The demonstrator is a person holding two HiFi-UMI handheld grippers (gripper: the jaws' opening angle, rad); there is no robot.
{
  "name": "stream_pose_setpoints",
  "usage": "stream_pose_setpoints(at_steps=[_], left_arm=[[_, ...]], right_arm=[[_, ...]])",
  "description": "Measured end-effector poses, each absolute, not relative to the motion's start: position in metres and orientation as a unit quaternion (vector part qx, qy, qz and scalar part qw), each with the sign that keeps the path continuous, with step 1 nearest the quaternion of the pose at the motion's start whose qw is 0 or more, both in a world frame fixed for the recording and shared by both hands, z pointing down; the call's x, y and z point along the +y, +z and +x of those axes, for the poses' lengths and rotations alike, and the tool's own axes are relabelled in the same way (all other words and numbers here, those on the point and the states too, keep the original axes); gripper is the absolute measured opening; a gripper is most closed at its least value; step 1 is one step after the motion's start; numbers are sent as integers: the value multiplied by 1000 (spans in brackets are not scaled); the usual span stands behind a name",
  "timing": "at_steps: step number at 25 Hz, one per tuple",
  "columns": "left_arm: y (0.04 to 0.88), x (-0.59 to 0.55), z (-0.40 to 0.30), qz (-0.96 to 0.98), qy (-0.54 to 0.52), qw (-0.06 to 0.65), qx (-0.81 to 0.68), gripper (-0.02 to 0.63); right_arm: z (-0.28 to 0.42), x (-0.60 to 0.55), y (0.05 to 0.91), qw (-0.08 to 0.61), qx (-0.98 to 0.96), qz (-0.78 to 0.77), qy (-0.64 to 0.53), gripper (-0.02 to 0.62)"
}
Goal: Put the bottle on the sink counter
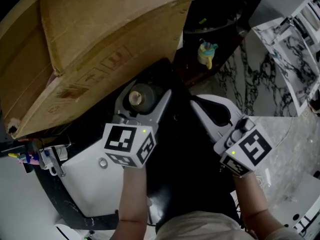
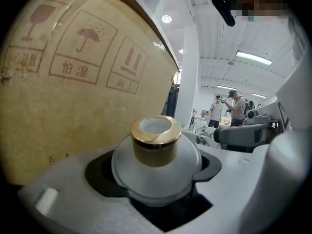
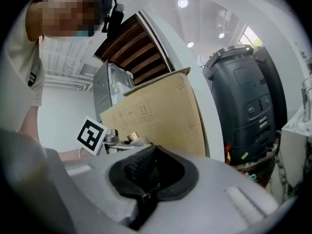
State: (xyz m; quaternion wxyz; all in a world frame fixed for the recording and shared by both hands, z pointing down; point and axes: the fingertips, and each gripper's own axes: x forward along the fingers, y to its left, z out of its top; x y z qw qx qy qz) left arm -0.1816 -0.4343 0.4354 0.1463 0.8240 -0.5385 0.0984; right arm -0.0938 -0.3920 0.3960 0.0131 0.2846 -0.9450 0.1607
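Bottle (image 2: 155, 147), gold cap facing up, is clamped in our left claw (image 1: 143, 100) in the air beside the cardboard box (image 1: 100, 49), likely for carrying to the marble counter (image 1: 272, 84), while our right claw (image 3: 145, 191) is clenched on nothing, spare.

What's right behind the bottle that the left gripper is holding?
A large cardboard box stands behind the bottle. The left gripper covers the bottle's lower body.
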Motion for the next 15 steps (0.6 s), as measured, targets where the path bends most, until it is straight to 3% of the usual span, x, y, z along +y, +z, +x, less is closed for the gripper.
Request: stream_pose_setpoints(at_steps=[15], left_arm=[[461,-449,-181,826,158,143,-522,348]], right_arm=[[-99,-387,413,25,-943,278,181,3]])
